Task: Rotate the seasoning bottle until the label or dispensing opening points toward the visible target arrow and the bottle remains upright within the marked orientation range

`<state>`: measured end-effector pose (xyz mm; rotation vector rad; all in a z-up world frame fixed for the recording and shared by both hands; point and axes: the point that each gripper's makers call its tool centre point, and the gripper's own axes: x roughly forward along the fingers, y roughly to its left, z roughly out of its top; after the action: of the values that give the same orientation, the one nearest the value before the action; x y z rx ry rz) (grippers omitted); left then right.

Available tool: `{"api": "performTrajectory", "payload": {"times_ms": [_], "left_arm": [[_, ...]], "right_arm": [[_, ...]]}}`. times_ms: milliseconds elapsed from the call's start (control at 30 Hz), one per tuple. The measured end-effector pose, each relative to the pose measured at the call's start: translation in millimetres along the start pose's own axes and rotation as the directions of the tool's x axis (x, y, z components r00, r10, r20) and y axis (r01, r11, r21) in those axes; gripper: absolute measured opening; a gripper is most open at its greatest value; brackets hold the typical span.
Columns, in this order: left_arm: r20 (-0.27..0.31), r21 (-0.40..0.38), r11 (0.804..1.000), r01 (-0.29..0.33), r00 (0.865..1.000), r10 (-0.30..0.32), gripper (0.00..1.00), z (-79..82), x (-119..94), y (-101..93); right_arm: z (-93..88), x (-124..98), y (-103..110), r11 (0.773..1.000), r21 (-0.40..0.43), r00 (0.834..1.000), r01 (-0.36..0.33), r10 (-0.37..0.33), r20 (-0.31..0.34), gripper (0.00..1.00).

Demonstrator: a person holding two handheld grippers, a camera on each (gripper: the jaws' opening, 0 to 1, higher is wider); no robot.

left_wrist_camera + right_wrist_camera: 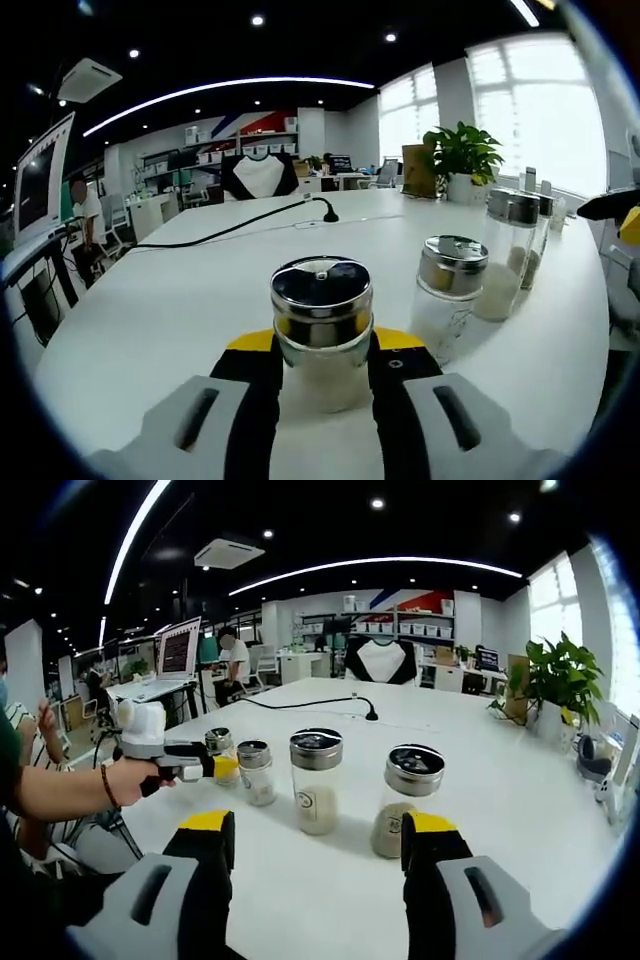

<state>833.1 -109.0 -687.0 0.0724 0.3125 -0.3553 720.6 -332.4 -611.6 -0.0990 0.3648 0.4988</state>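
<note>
A small glass seasoning bottle (322,345) with a chrome lid and pale powder stands upright between my left gripper's (322,340) black, yellow-tipped jaws, which press against both its sides. In the right gripper view a hand (130,780) holds that left gripper (222,765) on the leftmost bottle (219,742) of a row. The row continues with a second small bottle (257,772), a taller bottle (316,780) and a wider bottle (410,800). My right gripper (318,825) stands open just short of the row, with nothing held. I see no arrow mark.
The white table (150,310) carries a black cable (240,228) and a potted plant (462,155) at the far side. More bottles (448,290) (508,255) stand to the right of the held one. A laptop (178,648) and seated people are behind the table.
</note>
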Motion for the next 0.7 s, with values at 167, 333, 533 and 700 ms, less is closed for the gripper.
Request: {"api": "performTrajectory", "payload": {"times_ms": [167,333,533,700], "left_arm": [[0.003,0.001,1.000,0.018,1.000,-0.018,0.35,-2.2,-4.9,-6.4],[0.017,-0.005,0.999,0.037,0.999,-0.037,0.35,-3.2,-10.5,-13.6],[0.030,-0.022,0.999,0.038,0.999,-0.037,0.35,-2.8,-10.1,-14.3],[0.023,-0.022,0.999,0.043,0.999,-0.043,0.35,-3.1,-8.0,-14.3]], "right_arm": [[0.8,-1.5,1.1,1.000,-0.004,1.000,-0.003,0.003,0.006,0.77],[-2.6,-2.7,1.6,1.000,0.005,1.000,-0.004,0.004,0.005,0.84],[-8.3,-3.2,0.1,1.000,0.004,1.000,-0.003,0.003,0.012,0.96],[-10.7,-3.2,-2.8,1.000,0.027,1.000,0.002,-0.002,0.008,0.99]]}}
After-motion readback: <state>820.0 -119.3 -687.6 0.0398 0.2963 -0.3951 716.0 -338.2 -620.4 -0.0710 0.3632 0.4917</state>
